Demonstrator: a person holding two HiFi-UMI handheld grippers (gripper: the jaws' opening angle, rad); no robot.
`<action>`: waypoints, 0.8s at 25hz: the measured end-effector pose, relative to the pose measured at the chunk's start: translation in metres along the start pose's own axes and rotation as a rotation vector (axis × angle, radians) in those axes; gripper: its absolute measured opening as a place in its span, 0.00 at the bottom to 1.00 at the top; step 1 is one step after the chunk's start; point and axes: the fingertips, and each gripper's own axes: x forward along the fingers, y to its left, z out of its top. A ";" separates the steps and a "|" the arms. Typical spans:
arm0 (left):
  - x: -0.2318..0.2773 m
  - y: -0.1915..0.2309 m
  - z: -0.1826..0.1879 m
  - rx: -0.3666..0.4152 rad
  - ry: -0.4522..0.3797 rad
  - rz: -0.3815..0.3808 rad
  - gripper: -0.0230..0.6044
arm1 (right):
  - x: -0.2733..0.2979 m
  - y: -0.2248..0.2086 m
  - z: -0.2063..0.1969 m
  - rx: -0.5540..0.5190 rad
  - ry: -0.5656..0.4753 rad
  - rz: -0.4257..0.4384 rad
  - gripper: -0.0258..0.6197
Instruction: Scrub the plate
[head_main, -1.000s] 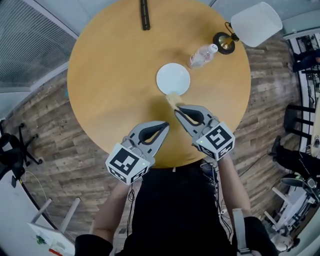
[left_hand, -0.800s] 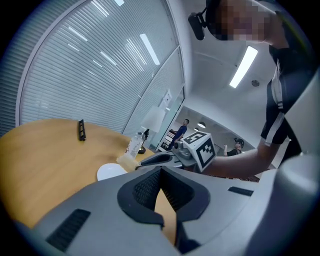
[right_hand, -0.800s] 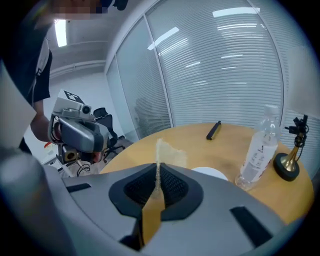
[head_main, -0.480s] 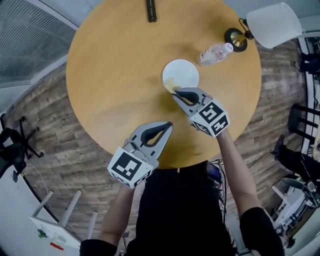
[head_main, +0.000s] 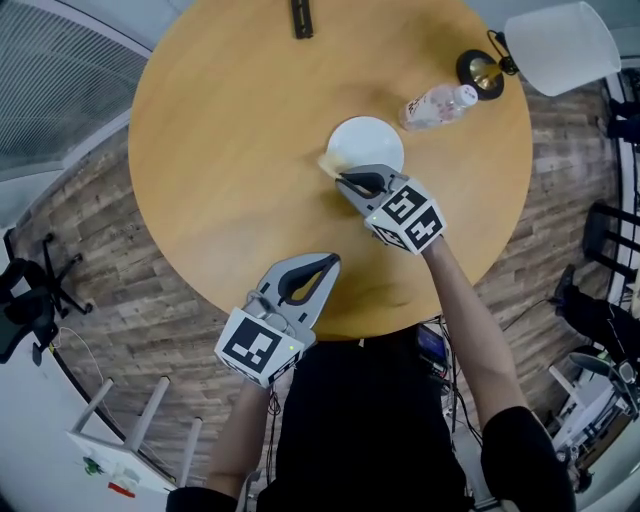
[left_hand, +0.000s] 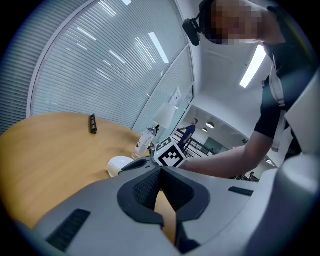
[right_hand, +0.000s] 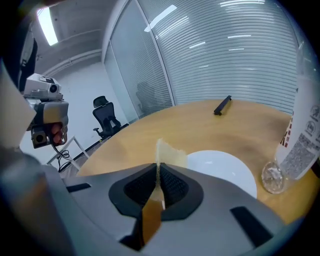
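Plate (head_main: 368, 143): white, round, bare, flat on the round wooden worktop (head_main: 220, 150), right of centre. Head view: right gripper (head_main: 345, 178) reaches over the worktop to the plate's near-left rim, with a pale yellow sponge (head_main: 329, 162) at its tips lying over that rim; whether the sponge touches the plate cannot be told. Left gripper (head_main: 332, 261) sits well back at the near edge of the worktop, apart from the plate. Clear plastic bottle (head_main: 437, 105) lies on its side just beyond the plate, next to a lamp (head_main: 560, 45) with a white shade. Black bar (head_main: 301, 18) lies at the far edge. Left gripper view: the jaws are pressed together at their tips with nothing between them; the plate (left_hand: 117, 165), bottle (left_hand: 143, 142) and black bar (left_hand: 92, 123) show ahead on the worktop. Right gripper view: the jaws are pinched on the thin sponge (right_hand: 167, 152), which stands upright past the tips at the plate's (right_hand: 225, 170) left edge; the bottle (right_hand: 300, 135) is close on the right and the black bar (right_hand: 222, 105) is far across the worktop.
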 end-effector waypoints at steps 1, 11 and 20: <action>0.001 0.001 0.000 0.002 0.002 -0.001 0.05 | 0.003 -0.002 -0.001 0.002 0.004 0.002 0.08; 0.012 0.003 -0.002 0.016 0.022 -0.017 0.05 | 0.017 -0.024 0.008 0.044 -0.007 -0.013 0.08; 0.016 -0.004 -0.007 0.027 0.039 -0.044 0.05 | 0.012 -0.046 0.015 0.113 -0.017 -0.035 0.08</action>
